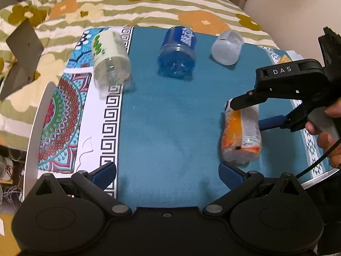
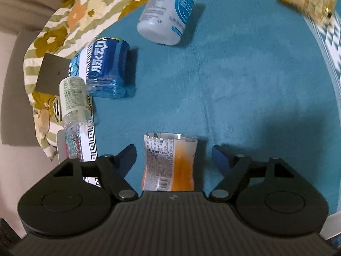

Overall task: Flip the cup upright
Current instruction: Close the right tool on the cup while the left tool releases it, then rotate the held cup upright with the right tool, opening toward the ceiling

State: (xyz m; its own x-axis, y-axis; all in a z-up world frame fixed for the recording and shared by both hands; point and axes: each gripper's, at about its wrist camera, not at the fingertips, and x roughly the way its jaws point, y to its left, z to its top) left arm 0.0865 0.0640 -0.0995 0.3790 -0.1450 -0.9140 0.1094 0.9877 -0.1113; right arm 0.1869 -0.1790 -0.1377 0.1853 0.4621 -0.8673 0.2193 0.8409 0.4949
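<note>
An orange-labelled plastic cup (image 1: pixel 242 135) lies on its side on the teal mat (image 1: pixel 170 117). In the right wrist view the same cup (image 2: pixel 170 166) lies between my open fingers. My right gripper (image 2: pixel 173 157) is open around it, pads apart from its sides. In the left wrist view the right gripper (image 1: pixel 247 112) reaches in from the right over the cup. My left gripper (image 1: pixel 167 171) is open and empty above the mat's near edge.
A blue cup (image 1: pixel 178 52), a frosted white cup (image 1: pixel 228 48) and a green-labelled clear cup (image 1: pixel 110 60) stand bottom up at the back. A yellow cup (image 2: pixel 307 0) lies at the far right. A floral quilt (image 1: pixel 127 6) surrounds the table.
</note>
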